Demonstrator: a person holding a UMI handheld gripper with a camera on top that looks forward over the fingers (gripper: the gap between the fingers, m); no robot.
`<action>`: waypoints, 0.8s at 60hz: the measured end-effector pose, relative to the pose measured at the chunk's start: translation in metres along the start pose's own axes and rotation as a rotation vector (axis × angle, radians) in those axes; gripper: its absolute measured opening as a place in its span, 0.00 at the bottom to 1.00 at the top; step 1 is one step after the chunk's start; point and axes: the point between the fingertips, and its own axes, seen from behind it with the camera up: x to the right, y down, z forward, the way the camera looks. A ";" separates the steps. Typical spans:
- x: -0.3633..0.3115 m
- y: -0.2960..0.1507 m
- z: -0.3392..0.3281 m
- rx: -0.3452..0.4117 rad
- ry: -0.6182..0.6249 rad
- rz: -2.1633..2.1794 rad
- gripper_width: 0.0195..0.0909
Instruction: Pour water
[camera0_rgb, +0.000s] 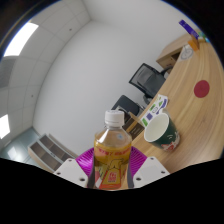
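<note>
The gripper (112, 172) is clenched on a bottle (112, 150): its two fingers, with their purple pads (82, 160), press against the bottle's sides just below the shoulder. The bottle is clear plastic with a yellowish drink inside and an orange and yellow label, and its white cap (115, 117) looks screwed on. It stands roughly upright along the fingers, while the room behind it appears strongly tilted, so the gripper seems to be held up in the air at a slant, clear of any surface.

Beyond the bottle, on the side of its cap, a cup (160, 130) with a white inside and a green pattern outside sits near the edge of a wooden table (195, 110). Its mouth is turned toward the gripper and it looks dry inside, though the bottom is hard to make out. Further along the table there is a round red spot (201, 88), and small things at the far end are too small to tell. Dark chairs (147, 75) stand along the table's near side, against a plain white wall (90, 70).

As for progress, I judge the task to be in its early part: the bottle has been picked up and brought near the cup, but nothing is pouring. What is left is to get the cap off, if it is indeed on, bring the neck over the cup and tip it.
</note>
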 end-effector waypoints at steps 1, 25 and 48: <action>-0.003 0.001 0.007 0.001 -0.002 0.073 0.36; -0.020 -0.013 0.030 -0.052 -0.180 0.948 0.36; -0.046 -0.064 0.011 0.035 -0.182 0.387 0.36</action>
